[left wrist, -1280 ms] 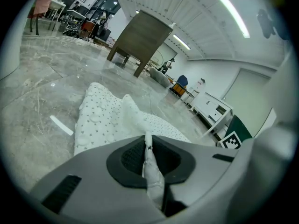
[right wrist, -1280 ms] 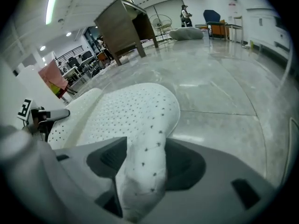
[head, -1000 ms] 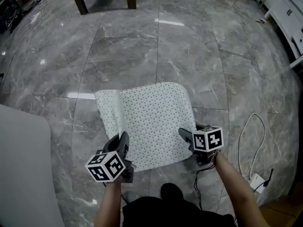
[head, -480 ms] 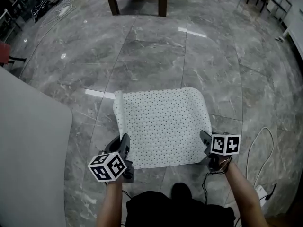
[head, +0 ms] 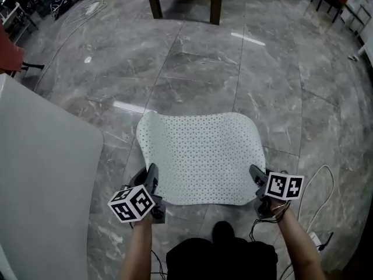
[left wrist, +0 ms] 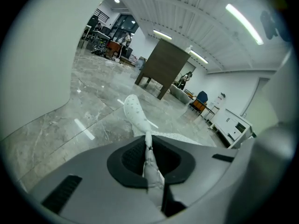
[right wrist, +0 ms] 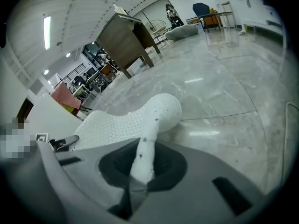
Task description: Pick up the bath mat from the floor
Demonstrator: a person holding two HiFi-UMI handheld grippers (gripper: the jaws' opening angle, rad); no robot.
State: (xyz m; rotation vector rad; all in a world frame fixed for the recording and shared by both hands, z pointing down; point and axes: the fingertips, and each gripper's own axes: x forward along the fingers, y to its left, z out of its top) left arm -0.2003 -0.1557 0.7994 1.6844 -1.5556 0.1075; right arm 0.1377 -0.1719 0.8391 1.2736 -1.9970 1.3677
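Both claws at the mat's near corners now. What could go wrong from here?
1. The right claw is closing on a thin corner edge of the bath mat; lifting before it clamps firmly may let that side slip out.
2. The left claw pinches only an edge too, so the mat may sag or fold between them.
3. The white cable lying near the right claw might snag.

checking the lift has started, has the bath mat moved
Yes. The bath mat has unfolded: its left flap now lies farther left across the floor.
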